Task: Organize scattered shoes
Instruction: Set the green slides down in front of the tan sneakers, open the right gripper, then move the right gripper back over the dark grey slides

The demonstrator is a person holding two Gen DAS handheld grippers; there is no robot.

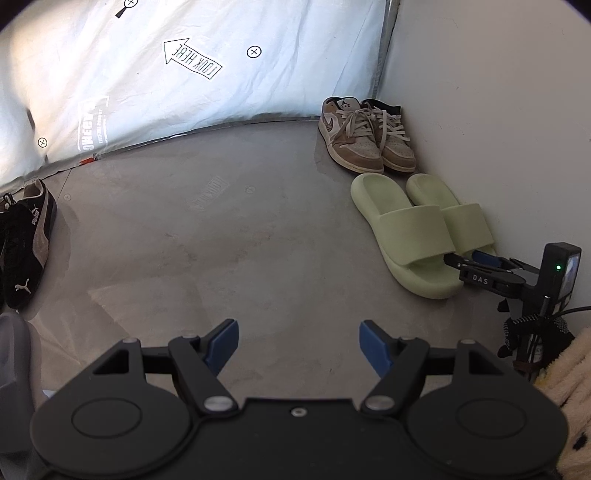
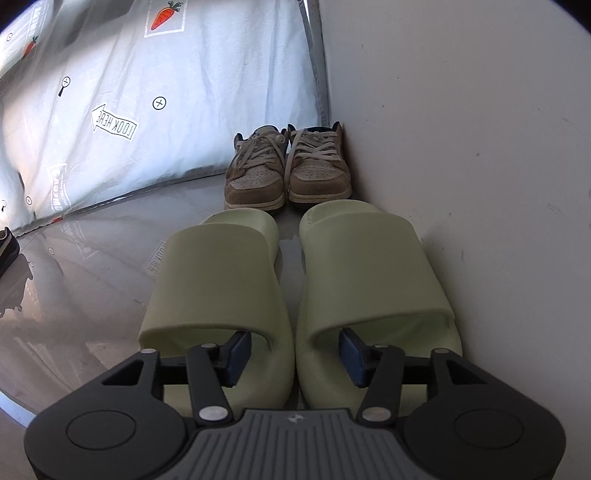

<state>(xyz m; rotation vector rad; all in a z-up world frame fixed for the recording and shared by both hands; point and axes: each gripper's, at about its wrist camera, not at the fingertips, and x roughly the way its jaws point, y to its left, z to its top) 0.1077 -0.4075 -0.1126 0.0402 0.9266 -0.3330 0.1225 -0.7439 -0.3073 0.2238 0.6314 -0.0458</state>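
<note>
- Glossy grey floor (image 1: 221, 240) runs to a white wall (image 1: 498, 129) on the right and a crinkled white sheet (image 1: 221, 74) at the back.
- Left gripper (image 1: 298, 341) hovers over bare floor, its blue pads wide apart with nothing between them.
- Right gripper (image 2: 291, 356) stands spread wide at the heels of the pale green slides (image 2: 295, 280); one pad sits under each strap opening, and whether either touches foam is hard to judge. "DAS" is printed on its finger in the left view.
- Slides lie side by side, just beside the wall, toes pointing away.
- Tan-and-cream Jordan sneakers (image 1: 369, 136) sit paired just beyond the slides, in the corner.
- Black "PUMA" sneakers (image 1: 26, 243) lie well apart at the far left.
- Sheet print reads "LOOK HERE" in an arrow (image 1: 192, 59); a carrot picture (image 2: 164, 16) appears higher up.
</note>
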